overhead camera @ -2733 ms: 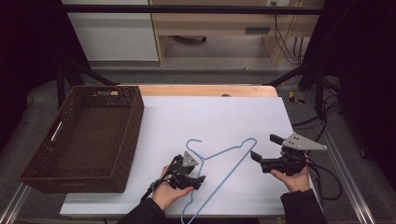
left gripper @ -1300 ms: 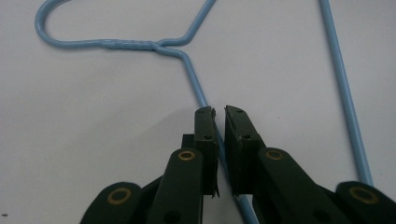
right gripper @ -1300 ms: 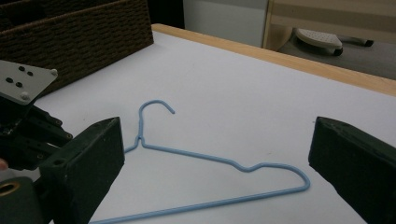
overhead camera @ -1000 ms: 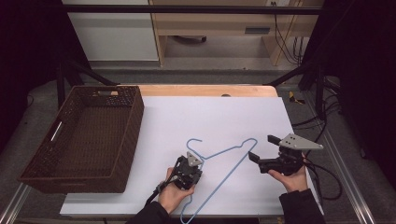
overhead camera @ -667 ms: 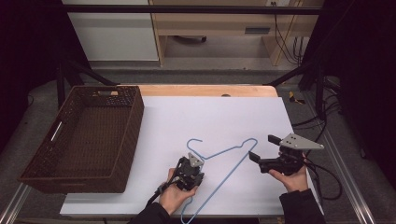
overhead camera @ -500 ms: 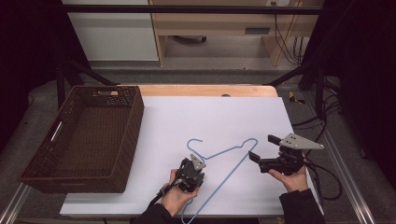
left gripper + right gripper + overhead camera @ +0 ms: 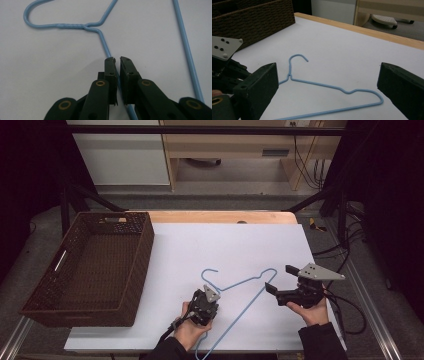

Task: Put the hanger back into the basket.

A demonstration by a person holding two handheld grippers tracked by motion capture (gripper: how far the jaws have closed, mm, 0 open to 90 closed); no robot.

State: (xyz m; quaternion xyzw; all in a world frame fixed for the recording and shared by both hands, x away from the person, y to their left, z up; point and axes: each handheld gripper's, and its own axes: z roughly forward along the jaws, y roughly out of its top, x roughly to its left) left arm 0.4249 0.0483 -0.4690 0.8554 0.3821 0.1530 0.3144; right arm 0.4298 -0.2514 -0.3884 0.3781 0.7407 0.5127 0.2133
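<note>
**Left gripper closes in on the hanger wire**

Since the earliest frame the left gripper (image 7: 209,295) has shifted a little toward the lower centre of the high view and settled over the near arm of the blue wire hanger (image 7: 240,285), while the right gripper (image 7: 280,280) has barely changed its place at the right.

In the left gripper view the left gripper's (image 7: 117,61) jaws stand almost together, with only a thin slit between them. The hanger (image 7: 105,45) wire runs straight down into that slit and reappears below the pads, so the jaws sit on either side of the wire. Whether they actually pinch it cannot be told, since a sliver of gap remains. The hook of the hanger curls in the upper left of that view, and the long bottom bar runs down the right side, well apart from the jaws.

In the right gripper view the right gripper's (image 7: 327,82) jaws are spread wide and hold nothing. The hanger (image 7: 332,87) lies flat on the white table (image 7: 342,42) between and beyond them, with its hook toward the upper left of the frame. Neither jaw touches it.

In the high view the hanger lies in the lower middle of the table (image 7: 225,240), between the two hands. A brown woven basket (image 7: 90,265) stands at the left of the frame, well apart from both grippers.
</note>
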